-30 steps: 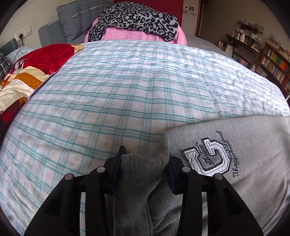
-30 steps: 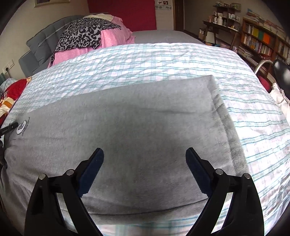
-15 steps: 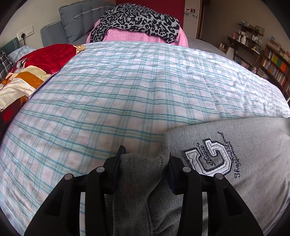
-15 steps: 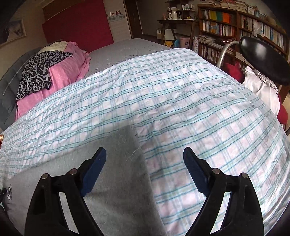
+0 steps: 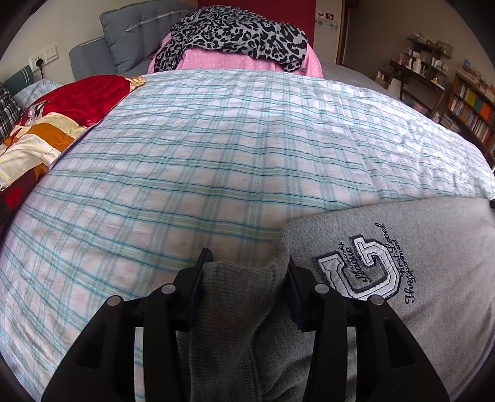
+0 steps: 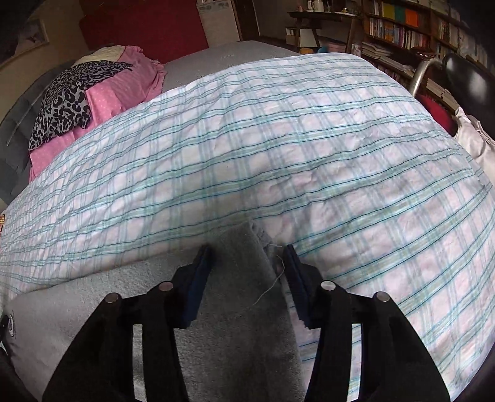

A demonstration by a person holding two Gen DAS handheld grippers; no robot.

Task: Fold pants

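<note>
Grey sweatpants point(image 5: 433, 247) with a white embroidered patch point(image 5: 359, 269) lie flat on a plaid bedspread point(image 5: 232, 154). My left gripper point(image 5: 247, 263) is shut on the bunched ribbed waistband end point(image 5: 238, 297) of the pants. In the right wrist view the pants point(image 6: 77, 303) stretch to the left. My right gripper point(image 6: 247, 256) is at their leg-cuff corner point(image 6: 241, 253). Its jaws stand on either side of the cuff, narrowed but with gaps beside the cloth.
A pink pile with a leopard-print garment point(image 5: 235, 27) lies at the bed's head. A red and orange quilt point(image 5: 46, 123) lies at the left. Bookshelves point(image 6: 402, 27) and a black chair point(image 6: 464, 77) stand to the right of the bed.
My right gripper has swung right from the middle of the pants to the cuff corner, and its jaws have narrowed around it. My left gripper has stayed shut on the waistband.
</note>
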